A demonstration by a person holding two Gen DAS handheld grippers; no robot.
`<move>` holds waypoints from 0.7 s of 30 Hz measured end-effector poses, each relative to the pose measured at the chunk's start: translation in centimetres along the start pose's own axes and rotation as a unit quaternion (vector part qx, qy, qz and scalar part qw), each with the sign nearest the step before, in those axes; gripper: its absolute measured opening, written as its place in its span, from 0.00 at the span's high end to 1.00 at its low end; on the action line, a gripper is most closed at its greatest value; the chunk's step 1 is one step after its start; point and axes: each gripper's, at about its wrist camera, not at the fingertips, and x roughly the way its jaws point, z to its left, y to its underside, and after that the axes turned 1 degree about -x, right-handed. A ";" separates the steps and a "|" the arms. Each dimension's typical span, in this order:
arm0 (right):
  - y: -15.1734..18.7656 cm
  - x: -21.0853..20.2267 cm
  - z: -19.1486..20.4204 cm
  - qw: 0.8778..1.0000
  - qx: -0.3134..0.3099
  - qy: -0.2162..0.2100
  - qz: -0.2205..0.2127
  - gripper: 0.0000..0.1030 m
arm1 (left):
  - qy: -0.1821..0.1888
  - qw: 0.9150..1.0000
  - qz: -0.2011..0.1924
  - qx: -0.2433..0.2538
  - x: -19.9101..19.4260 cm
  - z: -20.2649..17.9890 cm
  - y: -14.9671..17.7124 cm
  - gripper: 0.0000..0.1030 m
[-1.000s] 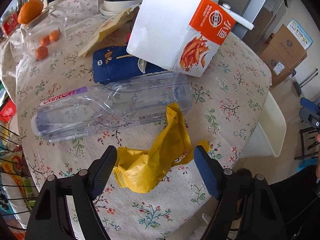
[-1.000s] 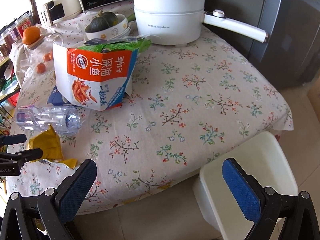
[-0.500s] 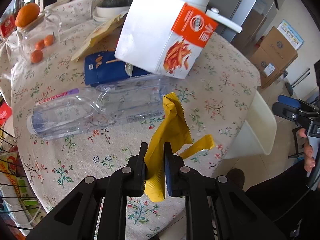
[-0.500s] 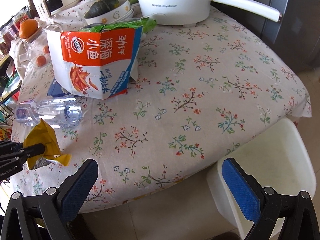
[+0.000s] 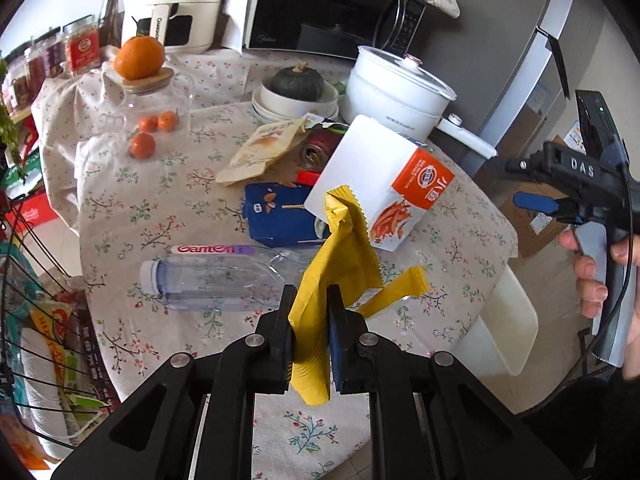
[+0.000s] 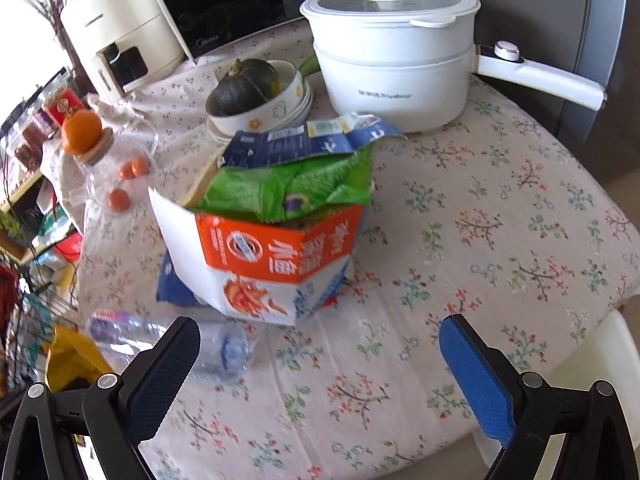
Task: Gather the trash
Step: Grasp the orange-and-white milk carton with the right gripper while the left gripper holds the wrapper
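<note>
- Left gripper (image 5: 309, 312): fingers pressed together on the yellow wrapper (image 5: 340, 256); wrapper pinched near its lower part, upper end rising crumpled toward 12 o'clock, a torn strip sticking out toward 2 o'clock; whether the wrapper touches the tablecloth (image 5: 168, 200) cannot be told.
- Right gripper (image 6: 320, 356): fingers wide apart, nothing between them; it hangs above the near table edge; in the left wrist view it sits at 3 o'clock, held in a hand (image 5: 596, 268).
- Clear plastic bottle (image 5: 216, 276): lying on its side on the tablecloth, cap toward 9 o'clock, just behind the left fingers; a purple-and-white tube (image 5: 210, 249) lies just beside it on the far side.
- Orange-and-white carton (image 6: 264, 260): open top, green bag (image 6: 288, 188) stuffed inside; it stands at 11 o'clock from the right gripper; a blue packet (image 5: 280, 216) lies partly under it.
- White bin (image 5: 504, 328): on the floor beside the table edge, at 4 o'clock from the wrapper in the left wrist view.
- Far side of the table: white electric pot (image 6: 392, 48) with lid on; dark green squash (image 6: 244, 84) in a bowl; glass jar (image 5: 148, 108) with an orange (image 5: 139, 58) on its lid.
</note>
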 end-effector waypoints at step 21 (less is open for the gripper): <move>1.7 7.4 -4.2 0.974 0.211 -0.056 0.057 0.25 | -0.015 1.000 0.004 -0.012 0.1 1.4 0.2 0.85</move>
